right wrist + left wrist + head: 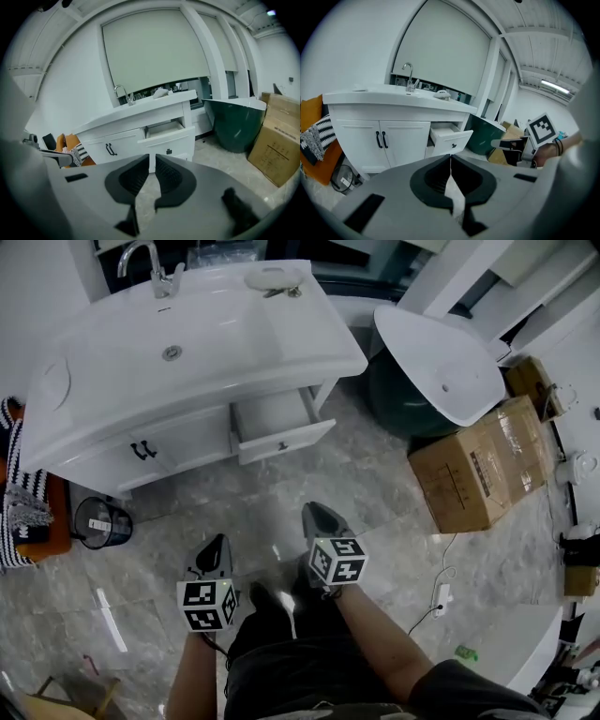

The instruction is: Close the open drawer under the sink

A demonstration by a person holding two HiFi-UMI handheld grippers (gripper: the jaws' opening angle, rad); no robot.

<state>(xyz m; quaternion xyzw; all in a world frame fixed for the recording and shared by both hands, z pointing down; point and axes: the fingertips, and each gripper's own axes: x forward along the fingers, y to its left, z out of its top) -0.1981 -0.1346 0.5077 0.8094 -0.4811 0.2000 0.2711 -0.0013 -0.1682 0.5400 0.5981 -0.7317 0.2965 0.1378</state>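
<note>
Drawer under sink stands pulled out, well ahead of both claws, so pushing it shut remains. Left claw and right claw are pinched closed, holding nothing.

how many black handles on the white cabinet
3: a pair of handles where the doors meet, one knob on the open drawer front. More could hide below the drawer.

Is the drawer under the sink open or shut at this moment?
Open. The drawer stands pulled out from the white cabinet, and its inside shows from above.
</note>
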